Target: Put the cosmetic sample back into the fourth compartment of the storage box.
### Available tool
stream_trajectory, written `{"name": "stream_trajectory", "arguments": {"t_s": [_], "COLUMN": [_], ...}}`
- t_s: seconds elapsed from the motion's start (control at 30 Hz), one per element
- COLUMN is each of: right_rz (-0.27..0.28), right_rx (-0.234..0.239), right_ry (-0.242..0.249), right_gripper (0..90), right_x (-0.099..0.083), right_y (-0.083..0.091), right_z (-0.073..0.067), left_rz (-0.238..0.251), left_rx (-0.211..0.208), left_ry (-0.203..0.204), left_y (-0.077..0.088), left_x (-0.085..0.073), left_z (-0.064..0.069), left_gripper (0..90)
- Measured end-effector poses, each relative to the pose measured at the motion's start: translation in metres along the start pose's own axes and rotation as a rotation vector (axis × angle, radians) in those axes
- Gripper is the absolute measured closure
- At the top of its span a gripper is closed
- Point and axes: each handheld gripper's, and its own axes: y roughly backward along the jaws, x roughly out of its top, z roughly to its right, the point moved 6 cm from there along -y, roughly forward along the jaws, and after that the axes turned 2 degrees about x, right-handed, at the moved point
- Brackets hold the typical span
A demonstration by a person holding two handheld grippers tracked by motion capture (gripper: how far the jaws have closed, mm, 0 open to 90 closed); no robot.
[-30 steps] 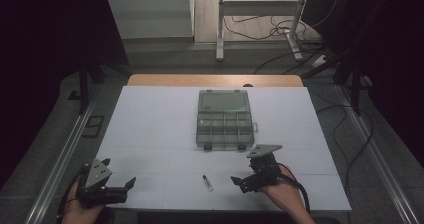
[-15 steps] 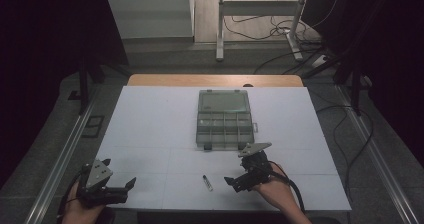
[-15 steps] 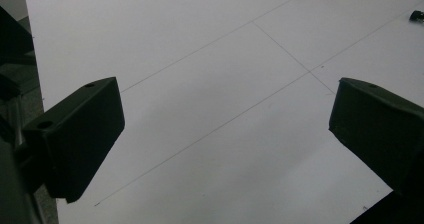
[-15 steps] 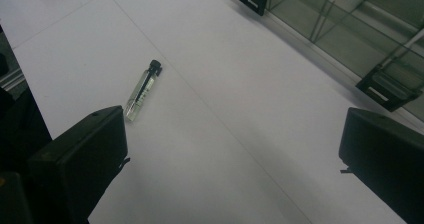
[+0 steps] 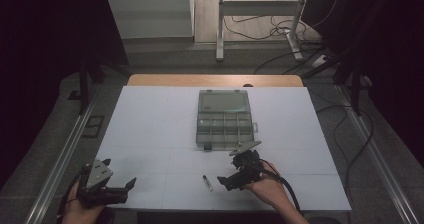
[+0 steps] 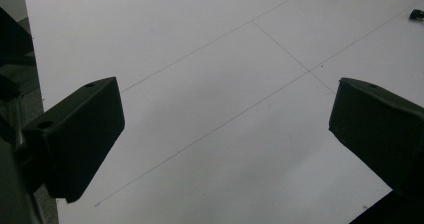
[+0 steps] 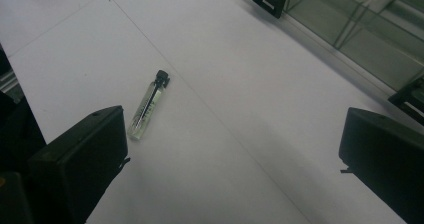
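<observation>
Right hand-held gripper [image 5: 231, 180] sitting low over the near edge of the tabletop [image 5: 150, 114], jaws spread wide, grasping nothing. In the right gripper view a small glass vial [image 7: 148, 105] with a black cap is lying flat just beyond the left jaw, apart from it, cap pointing away. A clear compartment box [image 5: 223, 119] is resting farther out, past the right jaw, its lid folded back. Left hand-held gripper [image 5: 129, 188] is hovering well off to the side of the vial, jaws likewise released and empty, facing bare white surface crossed by thin lines.
</observation>
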Motion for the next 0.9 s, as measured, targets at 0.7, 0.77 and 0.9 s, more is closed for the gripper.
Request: {"name": "stream_trajectory", "arguments": {"t_s": [0.7,0.77,0.9], "right_rz": [-0.099,-0.099,-0.107], "right_rx": [0.030,0.034,0.049], "right_ry": [0.015,0.018,0.030], "right_gripper": [5.0,7.8,15.1], "right_x": [0.006,0.007,0.007], "right_y": [-0.031,-0.033,-0.038], "right_z": [-0.020,-0.022,-0.028], "left_rz": [0.000,0.001,0.001], "left_rx": [-0.003,-0.003,-0.004], "left_ry": [-0.007,-0.007,-0.010], "left_y": [0.000,0.000,0.000], "left_x": [0.000,0.000,0.000], "left_z": [0.001,0.001,0.001], "left_gripper": [1.9,1.9,1.9]}}
